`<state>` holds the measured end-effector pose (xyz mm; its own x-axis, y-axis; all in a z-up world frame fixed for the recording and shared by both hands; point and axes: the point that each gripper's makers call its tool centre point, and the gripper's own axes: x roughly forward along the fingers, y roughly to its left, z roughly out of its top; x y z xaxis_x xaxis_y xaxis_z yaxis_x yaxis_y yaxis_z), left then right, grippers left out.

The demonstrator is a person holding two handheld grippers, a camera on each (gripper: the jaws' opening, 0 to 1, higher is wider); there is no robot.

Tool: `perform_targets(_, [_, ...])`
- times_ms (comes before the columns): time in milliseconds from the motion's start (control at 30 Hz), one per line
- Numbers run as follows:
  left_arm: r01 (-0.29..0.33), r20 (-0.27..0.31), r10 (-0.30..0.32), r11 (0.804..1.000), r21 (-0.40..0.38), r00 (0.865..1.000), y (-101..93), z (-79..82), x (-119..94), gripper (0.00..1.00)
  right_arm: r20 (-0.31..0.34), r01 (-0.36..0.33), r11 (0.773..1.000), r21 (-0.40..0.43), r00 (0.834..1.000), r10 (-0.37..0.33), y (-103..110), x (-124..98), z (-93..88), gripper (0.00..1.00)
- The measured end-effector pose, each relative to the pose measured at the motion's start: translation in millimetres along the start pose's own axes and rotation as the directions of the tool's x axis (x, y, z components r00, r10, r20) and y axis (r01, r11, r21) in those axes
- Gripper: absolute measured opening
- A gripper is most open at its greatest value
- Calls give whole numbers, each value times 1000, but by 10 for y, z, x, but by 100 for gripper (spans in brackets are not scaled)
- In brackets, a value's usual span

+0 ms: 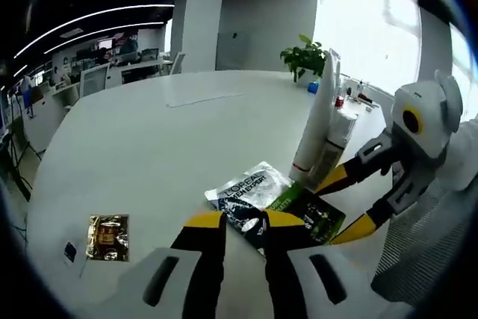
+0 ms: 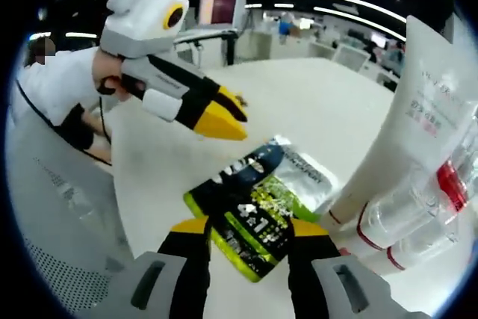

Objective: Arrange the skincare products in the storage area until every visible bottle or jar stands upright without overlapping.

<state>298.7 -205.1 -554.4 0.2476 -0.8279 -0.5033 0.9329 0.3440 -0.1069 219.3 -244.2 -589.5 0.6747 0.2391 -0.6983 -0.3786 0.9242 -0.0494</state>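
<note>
A silver and dark sachet (image 1: 250, 190) lies flat on the white table (image 1: 164, 147), overlapped by a green sachet (image 1: 317, 214). My left gripper (image 1: 245, 222) hovers just short of the silver sachet, jaws a little apart and holding nothing. My right gripper (image 1: 342, 207) comes in from the right, open, its tips on either side of the green sachet's edge. In the right gripper view the green sachet (image 2: 258, 218) lies between the open jaws of my right gripper (image 2: 250, 231), the silver sachet (image 2: 302, 169) beyond it, and the left gripper (image 2: 237, 125) above. A white tube (image 1: 317, 117) (image 2: 411, 117) stands upright beside clear red-banded bottles (image 1: 337, 136) (image 2: 418, 211).
A gold sachet (image 1: 108, 235) and a small blue packet (image 1: 69, 252) lie near the table's front left. A potted plant (image 1: 302, 57) stands at the far edge. A mesh chair back (image 2: 67, 207) and a person's white sleeve (image 2: 60, 84) are close on the left of the right gripper view.
</note>
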Motion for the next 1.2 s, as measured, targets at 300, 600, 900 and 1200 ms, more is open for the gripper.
perform_targets(300, [-31,6,30,997,68,1000,-84,88,-186,23,52,21,1000,22,998,-22,33,-268,54,39])
perform_targets(600, [-4,-1,4,997,79,1000,-197,127,-306,30,79,60,997,54,995,-65,-23,-550,53,45])
perform_targets(900, [-44,13,43,992,118,999,-202,178,-490,41,96,108,992,66,989,-114,-135,-756,75,55])
perform_targets(1200, [-81,40,79,995,59,996,-147,200,-720,56,85,129,991,48,988,-132,-187,-955,48,72])
